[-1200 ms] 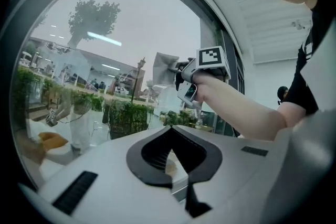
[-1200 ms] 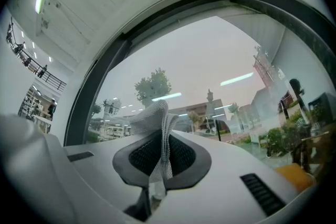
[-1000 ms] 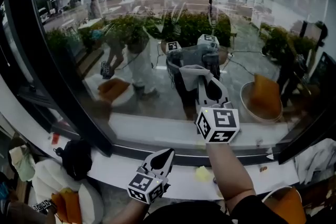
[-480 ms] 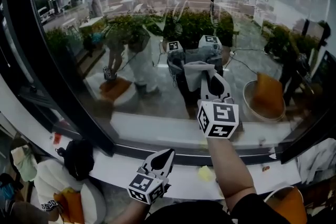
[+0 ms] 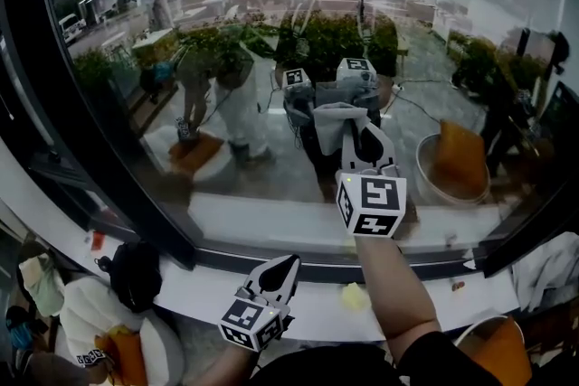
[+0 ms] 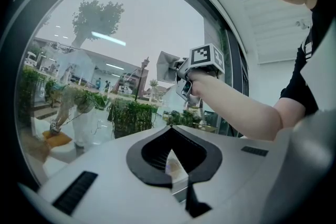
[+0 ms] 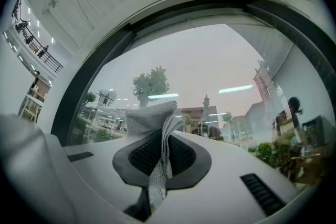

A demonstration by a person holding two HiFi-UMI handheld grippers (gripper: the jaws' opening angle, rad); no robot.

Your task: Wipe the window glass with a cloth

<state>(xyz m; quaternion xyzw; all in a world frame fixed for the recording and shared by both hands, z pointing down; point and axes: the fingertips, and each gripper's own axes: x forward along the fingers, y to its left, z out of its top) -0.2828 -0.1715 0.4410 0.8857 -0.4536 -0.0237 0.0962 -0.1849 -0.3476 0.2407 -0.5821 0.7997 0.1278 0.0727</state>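
Observation:
The window glass (image 5: pixel 271 59) fills the head view, full of reflections. My right gripper (image 5: pixel 365 143) is raised against it, shut on a grey-white cloth (image 5: pixel 333 120) that bunches above the jaws and presses on the pane. In the right gripper view the cloth (image 7: pixel 152 115) is pinched in the right gripper (image 7: pixel 160 139) and fans out above the black pads. My left gripper (image 5: pixel 283 268) hangs low over the white sill (image 5: pixel 199 289), shut and holding nothing. From the left gripper (image 6: pixel 172 157) view, the right gripper's marker cube (image 6: pixel 206 56) and the cloth (image 6: pixel 167 66) show against the glass.
A thick black window frame (image 5: pixel 99 149) runs down the left, and another black post (image 5: pixel 534 230) stands at the lower right. A small yellow object (image 5: pixel 355 296) lies on the sill. Below the sill sit a black bag (image 5: pixel 134 271) and orange items (image 5: pixel 118 353).
My right gripper with the cloth has risen a little along the glass. The left gripper has stayed where it was.

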